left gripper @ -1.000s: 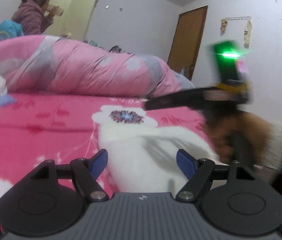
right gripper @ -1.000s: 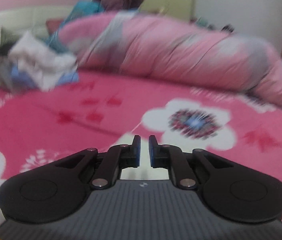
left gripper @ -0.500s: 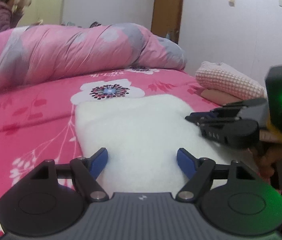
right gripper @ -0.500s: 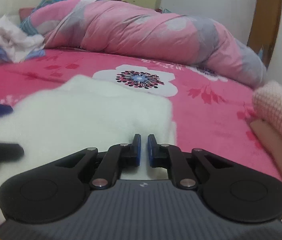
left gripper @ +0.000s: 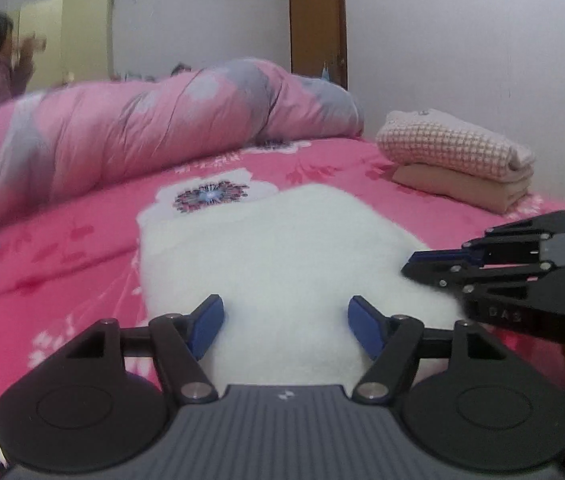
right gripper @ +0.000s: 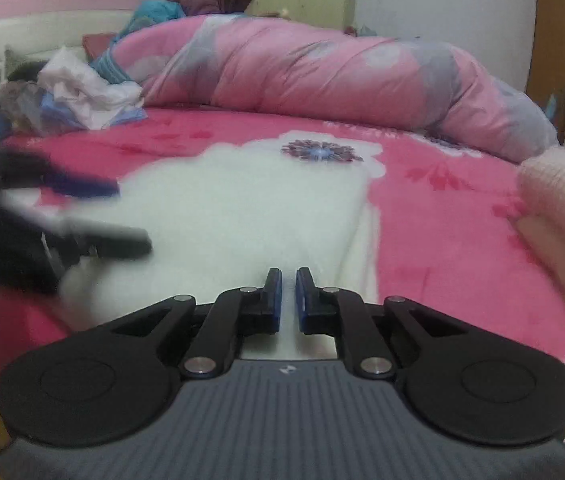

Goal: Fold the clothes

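Left wrist view: one white fleece garment (left gripper: 282, 248) lies flat on the pink bed (left gripper: 62, 272), folded into a rough rectangle. Two folded items (left gripper: 454, 160) sit stacked near the wall, and one quilt (left gripper: 162, 132) lies rolled behind. Left claw (left gripper: 285, 327) is spread wide over the fleece; right claw (right gripper: 288, 300) is almost closed, gripping nothing visible.

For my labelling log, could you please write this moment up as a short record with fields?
Garment: white fleece garment flat on pink bed sheet
Left hand-held gripper: open, low over garment's near edge
Right hand-held gripper: nearly closed, at garment's right edge; grasp unclear
Folded stack: knit piece on beige piece, right
Duvet: rolled, behind
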Action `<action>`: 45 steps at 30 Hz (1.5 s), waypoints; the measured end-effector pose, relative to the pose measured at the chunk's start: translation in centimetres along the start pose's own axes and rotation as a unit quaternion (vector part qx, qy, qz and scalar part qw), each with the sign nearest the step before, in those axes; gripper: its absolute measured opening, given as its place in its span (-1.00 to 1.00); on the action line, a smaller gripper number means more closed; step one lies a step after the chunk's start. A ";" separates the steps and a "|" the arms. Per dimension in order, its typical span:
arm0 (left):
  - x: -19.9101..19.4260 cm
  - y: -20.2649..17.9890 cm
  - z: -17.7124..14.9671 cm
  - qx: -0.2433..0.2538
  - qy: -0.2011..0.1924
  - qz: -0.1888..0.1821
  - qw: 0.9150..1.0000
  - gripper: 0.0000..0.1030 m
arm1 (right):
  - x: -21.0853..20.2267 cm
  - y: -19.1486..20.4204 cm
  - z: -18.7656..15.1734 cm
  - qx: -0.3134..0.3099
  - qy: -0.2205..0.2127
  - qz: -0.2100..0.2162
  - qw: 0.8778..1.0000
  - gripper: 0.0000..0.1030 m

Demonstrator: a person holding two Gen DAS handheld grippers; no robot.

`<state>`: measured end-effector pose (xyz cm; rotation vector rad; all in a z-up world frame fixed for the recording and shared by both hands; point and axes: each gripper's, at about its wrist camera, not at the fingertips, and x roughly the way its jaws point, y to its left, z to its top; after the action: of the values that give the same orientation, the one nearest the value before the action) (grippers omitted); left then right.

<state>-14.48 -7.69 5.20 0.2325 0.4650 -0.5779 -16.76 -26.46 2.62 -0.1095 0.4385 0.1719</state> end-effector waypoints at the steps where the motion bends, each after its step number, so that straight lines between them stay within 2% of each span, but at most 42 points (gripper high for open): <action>1: 0.0 -0.3 0.2 0.006 0.002 0.005 1.000 0.38 | 0.1 -0.1 0.0 0.007 0.004 0.000 1.000 -0.89; 4: -1.0 0.1 1.1 -0.010 0.000 0.006 1.000 0.30 | -0.1 0.3 1.1 -0.003 0.014 -0.007 1.000 -0.88; 8: -4.1 0.1 1.2 0.003 -0.040 0.005 0.999 0.30 | -3.6 1.2 2.0 -0.017 -0.018 -0.005 1.000 -0.87; 9: -4.3 -0.1 1.0 0.013 -0.040 0.001 0.999 0.30 | -4.6 1.4 2.0 -0.024 -0.031 0.005 0.999 -0.87; 11: -3.6 -0.4 0.3 0.025 -0.010 -0.007 1.000 0.30 | -6.2 1.8 2.0 -0.045 -0.041 0.019 0.998 -0.87; 12: -2.6 -0.5 -0.3 0.028 0.013 -0.009 0.999 0.32 | -6.1 2.0 1.6 -0.055 -0.027 0.017 0.998 -0.86; 14: -2.0 -1.5 -0.9 0.054 0.010 0.007 0.998 0.40 | -3.5 1.8 0.0 -0.060 0.034 -0.007 0.998 -0.87; 15: -1.9 -2.0 -1.1 0.070 0.005 0.014 0.997 0.44 | -2.3 1.5 -0.9 -0.058 0.046 -0.012 0.997 -0.88; 18: -2.4 -2.1 -0.9 0.071 -0.001 0.015 0.997 0.42 | -1.6 1.3 -0.5 -0.044 0.049 -0.014 0.998 -0.88; 22: -4.7 -1.0 -0.6 0.042 -0.027 0.001 0.999 0.35 | -2.8 2.4 0.5 -0.084 0.053 -0.030 0.995 -0.88; 24: -5.8 -0.9 -0.9 0.057 -0.040 -0.001 0.998 0.35 | -4.1 2.8 0.8 -0.090 0.047 -0.031 0.994 -0.87; 25: -6.0 -1.0 -1.2 0.065 -0.040 -0.002 0.997 0.35 | -4.6 2.9 0.9 -0.090 0.044 -0.025 0.995 -0.87; 27: -5.0 -1.2 -2.0 0.072 -0.011 -0.004 0.997 0.35 | -5.7 3.1 1.0 -0.091 0.040 -0.013 0.995 -0.87; 29: -3.8 -1.5 -3.0 0.072 0.014 -0.002 0.997 0.46 | -4.7 3.1 0.0 -0.098 0.062 -0.017 0.993 -0.87; 30: -3.7 -2.0 -3.3 0.082 0.008 0.000 0.997 0.54 | -3.9 2.9 -0.8 -0.101 0.070 -0.018 0.992 -0.88; 33: -3.7 -2.6 -3.6 0.098 0.002 0.010 0.995 0.54 | -3.1 2.6 -0.8 -0.087 0.076 -0.016 0.993 -0.88; 37: -4.1 -1.5 -3.8 0.060 -0.001 -0.007 0.998 0.54 | -4.5 3.8 1.0 -0.104 0.067 -0.032 0.992 -0.88; 42: -4.6 -0.8 -4.0 0.023 0.002 -0.019 1.000 0.52 | -4.2 3.4 -0.7 -0.111 0.077 -0.048 0.990 -0.88; 45: -5.3 0.0 -3.8 0.007 -0.005 -0.021 1.000 0.44 | -4.3 3.1 -1.3 -0.102 0.086 -0.058 0.989 -0.86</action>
<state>-19.74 -3.87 4.45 0.2336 0.4567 -0.6228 -21.72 -24.25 3.09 -0.3529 0.5845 0.0928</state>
